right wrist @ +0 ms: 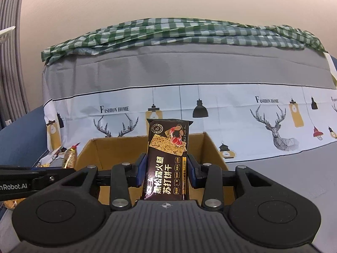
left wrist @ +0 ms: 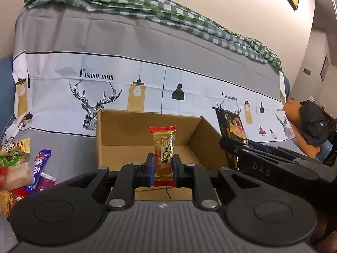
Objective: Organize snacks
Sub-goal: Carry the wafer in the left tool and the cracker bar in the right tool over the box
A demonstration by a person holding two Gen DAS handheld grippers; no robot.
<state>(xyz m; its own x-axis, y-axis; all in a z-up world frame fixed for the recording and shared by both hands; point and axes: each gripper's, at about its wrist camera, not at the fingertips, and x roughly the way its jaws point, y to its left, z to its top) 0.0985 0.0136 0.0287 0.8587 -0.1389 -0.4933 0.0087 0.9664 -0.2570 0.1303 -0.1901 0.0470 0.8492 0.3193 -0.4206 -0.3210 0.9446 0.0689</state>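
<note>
My left gripper [left wrist: 162,169] is shut on a small gold snack bar with red ends [left wrist: 163,147] and holds it upright over the near edge of an open cardboard box [left wrist: 145,126]. My right gripper [right wrist: 166,174] is shut on a black soda cracker packet [right wrist: 167,158], upright, in front of the same box [right wrist: 212,147]. The right gripper and its black packet [left wrist: 232,129] also show at the box's right side in the left wrist view. The box inside looks bare.
A pile of loose snack packets [left wrist: 19,168] lies on the grey cloth left of the box. A gold-wrapped snack [right wrist: 70,158] lies left of the box. Behind stands a sofa back draped with a deer-print cloth [left wrist: 126,84] and a green checked cloth [left wrist: 147,2].
</note>
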